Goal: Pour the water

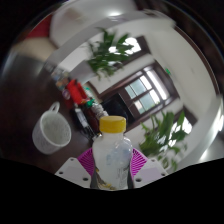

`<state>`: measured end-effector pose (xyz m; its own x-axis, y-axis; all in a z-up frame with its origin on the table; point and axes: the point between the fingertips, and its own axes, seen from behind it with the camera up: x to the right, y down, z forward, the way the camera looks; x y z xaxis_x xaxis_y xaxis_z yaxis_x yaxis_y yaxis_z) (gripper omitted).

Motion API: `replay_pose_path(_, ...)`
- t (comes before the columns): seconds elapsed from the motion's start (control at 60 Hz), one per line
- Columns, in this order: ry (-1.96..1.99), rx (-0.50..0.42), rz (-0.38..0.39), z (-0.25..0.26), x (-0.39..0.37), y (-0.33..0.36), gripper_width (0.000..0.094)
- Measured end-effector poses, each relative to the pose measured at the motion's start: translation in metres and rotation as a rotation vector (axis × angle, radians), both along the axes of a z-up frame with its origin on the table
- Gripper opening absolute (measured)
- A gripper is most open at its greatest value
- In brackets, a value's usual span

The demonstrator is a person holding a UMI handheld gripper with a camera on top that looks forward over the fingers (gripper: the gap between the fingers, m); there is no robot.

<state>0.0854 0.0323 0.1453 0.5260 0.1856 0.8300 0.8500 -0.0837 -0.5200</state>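
Jaws (pixel 112 172) are seen clamped on a yellow-capped water bottle (pixel 113 155), held upright and capped so nothing spills; a white cup (pixel 51 129), the likely pouring target, waits at ten o'clock on the table (pixel 30 80).

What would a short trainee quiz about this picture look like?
1. True or false: the bottle has a yellow cap.
2. What sits between the pink pads?
3. The white cup is: A) between the jaws, B) beyond them on the table, C) atop the bottle.

Key: 1 true; 2 the bottle; 3 B.
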Motion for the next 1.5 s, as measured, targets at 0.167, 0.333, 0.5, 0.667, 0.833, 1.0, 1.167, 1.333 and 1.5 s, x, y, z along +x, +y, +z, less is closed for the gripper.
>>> replay_pose_path(0.167, 0.646, -0.126, -0.028, -0.015, 0.009, -0.006, 0.0422)
replay_pose_path(0.333, 0.91, -0.175, -0.04, -0.04, 0.021, 0.0, 0.042)
replay_pose_path(0.5, 0.982, -0.186, -0.042, -0.065, 0.028, 0.004, 0.0432)
replay_pose_path(0.667, 0.982, -0.11, -0.034, -0.07, 0.032, -0.002, 0.0439)
replay_pose_path(0.833, 0.985, -0.101, -0.062, -0.069, 0.035, -0.001, 0.0474)
replay_pose_path(1.0, 0.953, -0.154, -0.11, -0.076, 0.037, -0.006, 0.0632)
replay_pose_path(1.167, 0.939, -0.167, -0.157, -0.077, 0.043, -0.035, 0.0858)
replay_pose_path(1.333, 0.949, -0.156, -0.249, -0.077, 0.049, -0.096, 0.0858)
replay_pose_path(1.5, 0.961, -0.115, -0.27, -0.059, 0.032, -0.143, 0.0858)
